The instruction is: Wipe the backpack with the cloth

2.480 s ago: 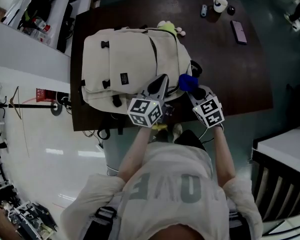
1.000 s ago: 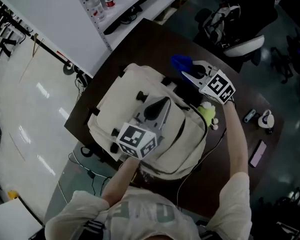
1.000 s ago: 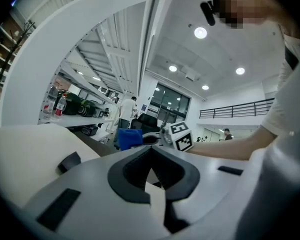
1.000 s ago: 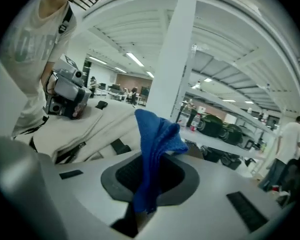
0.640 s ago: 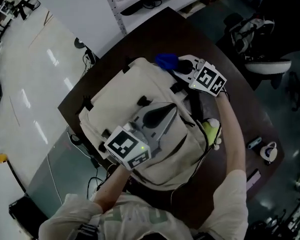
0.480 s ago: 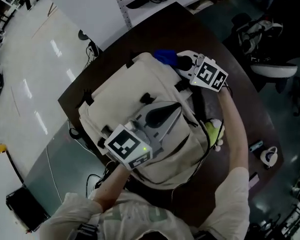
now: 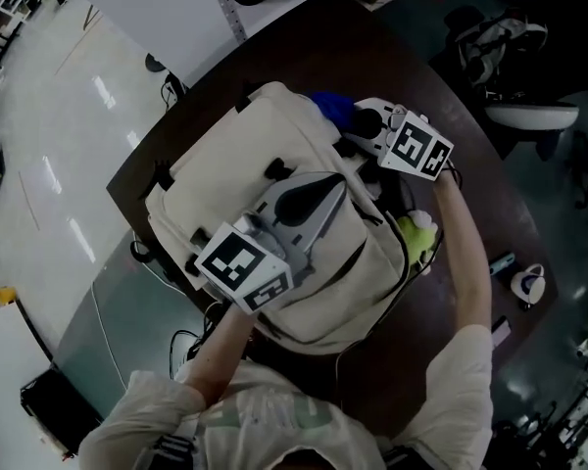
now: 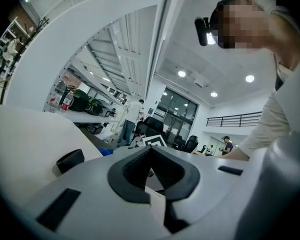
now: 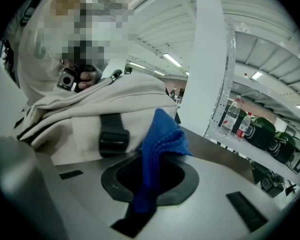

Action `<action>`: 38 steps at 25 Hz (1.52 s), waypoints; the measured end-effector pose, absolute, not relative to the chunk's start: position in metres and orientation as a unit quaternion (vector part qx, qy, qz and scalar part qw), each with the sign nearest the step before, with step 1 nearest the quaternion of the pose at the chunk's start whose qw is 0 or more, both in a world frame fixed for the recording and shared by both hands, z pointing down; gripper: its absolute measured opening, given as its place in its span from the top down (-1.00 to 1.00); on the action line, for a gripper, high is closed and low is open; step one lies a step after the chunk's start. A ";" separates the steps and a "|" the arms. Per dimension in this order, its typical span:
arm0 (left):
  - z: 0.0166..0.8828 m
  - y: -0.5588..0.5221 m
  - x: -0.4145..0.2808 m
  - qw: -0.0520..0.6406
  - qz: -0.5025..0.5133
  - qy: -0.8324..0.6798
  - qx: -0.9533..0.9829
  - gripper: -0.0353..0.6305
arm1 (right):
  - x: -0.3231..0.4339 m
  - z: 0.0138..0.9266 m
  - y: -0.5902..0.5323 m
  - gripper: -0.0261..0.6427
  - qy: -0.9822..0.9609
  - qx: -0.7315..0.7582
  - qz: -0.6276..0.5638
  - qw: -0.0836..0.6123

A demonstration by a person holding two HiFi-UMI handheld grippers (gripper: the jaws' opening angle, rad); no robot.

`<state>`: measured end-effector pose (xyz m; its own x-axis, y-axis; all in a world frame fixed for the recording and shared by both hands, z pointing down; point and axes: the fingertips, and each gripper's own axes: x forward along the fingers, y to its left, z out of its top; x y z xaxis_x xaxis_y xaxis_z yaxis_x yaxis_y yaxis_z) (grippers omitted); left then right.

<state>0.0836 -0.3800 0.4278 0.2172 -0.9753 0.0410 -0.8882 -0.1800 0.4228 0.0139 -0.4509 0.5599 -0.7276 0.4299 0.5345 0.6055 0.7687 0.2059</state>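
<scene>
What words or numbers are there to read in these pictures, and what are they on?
No text here reads clearly.
Shirt: grey letters, cut off and too dim to read.
Bottles: red labels, too small to read.
Marker cube: black and white squares only, no words.

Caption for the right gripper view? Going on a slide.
Right gripper, shut on a blue cloth, beside the cream backpack and its black buckle.
</scene>
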 end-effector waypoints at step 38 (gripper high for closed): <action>0.427 -0.366 0.113 0.138 -0.051 -0.636 0.758 0.88 | 0.214 0.589 -0.397 0.78 -0.928 -0.193 -0.103 0.302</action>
